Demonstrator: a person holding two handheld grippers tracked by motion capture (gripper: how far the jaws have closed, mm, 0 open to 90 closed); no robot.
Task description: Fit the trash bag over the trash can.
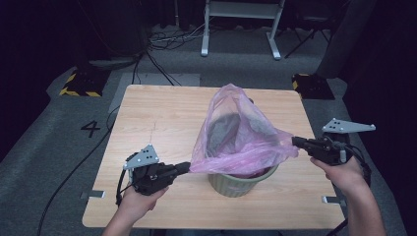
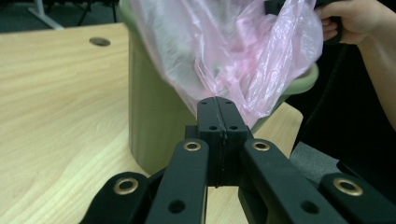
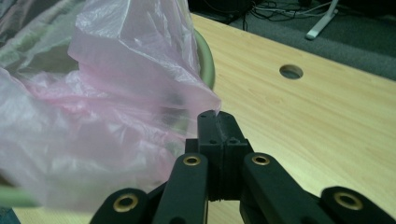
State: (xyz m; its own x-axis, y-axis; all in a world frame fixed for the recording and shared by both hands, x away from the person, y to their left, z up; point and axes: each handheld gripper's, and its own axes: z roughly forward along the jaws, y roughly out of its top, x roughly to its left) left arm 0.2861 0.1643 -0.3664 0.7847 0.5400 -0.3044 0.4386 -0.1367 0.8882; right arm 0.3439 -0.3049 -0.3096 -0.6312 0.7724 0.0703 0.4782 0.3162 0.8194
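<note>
Between both tongs (image 1: 189,168) (image 1: 294,141), pink bag (image 1: 241,132) stretched, over bin (image 1: 241,184)

Bin (image 1: 241,184) mostly veiled by pink bag (image 1: 236,132); inside of bin not readable through the film. Bag edge vanishes between pressed jaws of left gripper (image 2: 217,105) and right gripper (image 3: 215,116). Bag blurred and cut by left and top edges in right gripper view. Forearms cropped at bottom of high view. Table (image 1: 162,118) near edge partly cut.
</note>
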